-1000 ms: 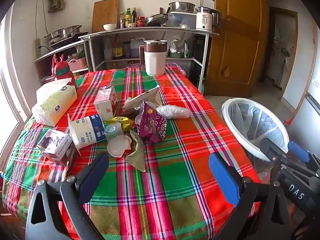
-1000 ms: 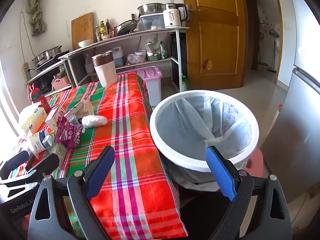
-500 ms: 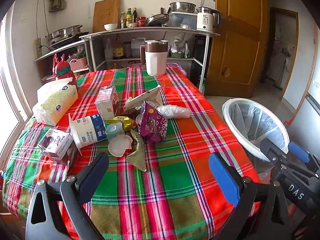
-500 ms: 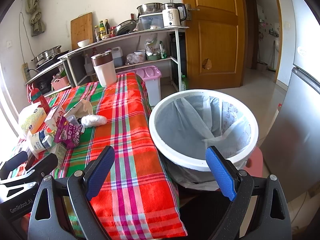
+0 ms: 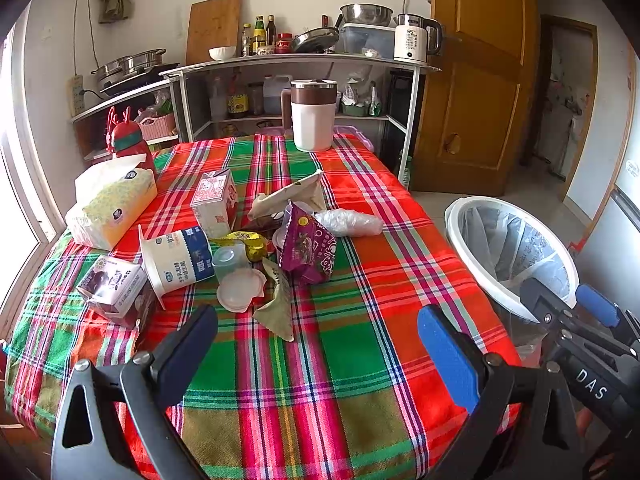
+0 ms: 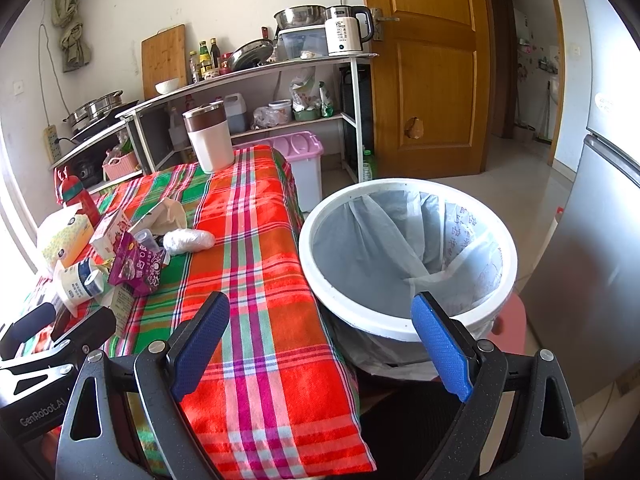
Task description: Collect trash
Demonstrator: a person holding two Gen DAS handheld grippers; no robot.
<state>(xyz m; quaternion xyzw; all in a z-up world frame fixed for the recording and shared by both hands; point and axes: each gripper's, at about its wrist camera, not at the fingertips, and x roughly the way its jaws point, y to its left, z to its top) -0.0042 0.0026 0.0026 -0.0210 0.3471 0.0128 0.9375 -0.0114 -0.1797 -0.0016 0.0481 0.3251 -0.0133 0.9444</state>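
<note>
A heap of trash lies mid-table on the plaid cloth: a purple snack bag (image 5: 307, 246), a white-and-blue cup on its side (image 5: 178, 258), a clear plastic lid (image 5: 241, 290), a crumpled clear wrapper (image 5: 347, 222), a small milk carton (image 5: 215, 200) and a purple carton (image 5: 114, 286). My left gripper (image 5: 318, 340) hangs open over the near part of the table, short of the heap, holding nothing. The white bin (image 6: 406, 256) with a clear liner stands right of the table. My right gripper (image 6: 320, 338) is open and empty before the bin's near rim.
A tissue pack (image 5: 112, 204) and a red bottle (image 5: 128, 146) sit at the table's left. A white jug with a brown lid (image 5: 313, 114) stands at the far edge. Behind are metal shelves (image 5: 304, 64) with kitchenware, a wooden door (image 6: 424, 68) and a fridge (image 6: 600, 240) at right.
Both views have shifted only slightly; the left gripper has crept a little toward the heap. Both stay open and no item has moved.
</note>
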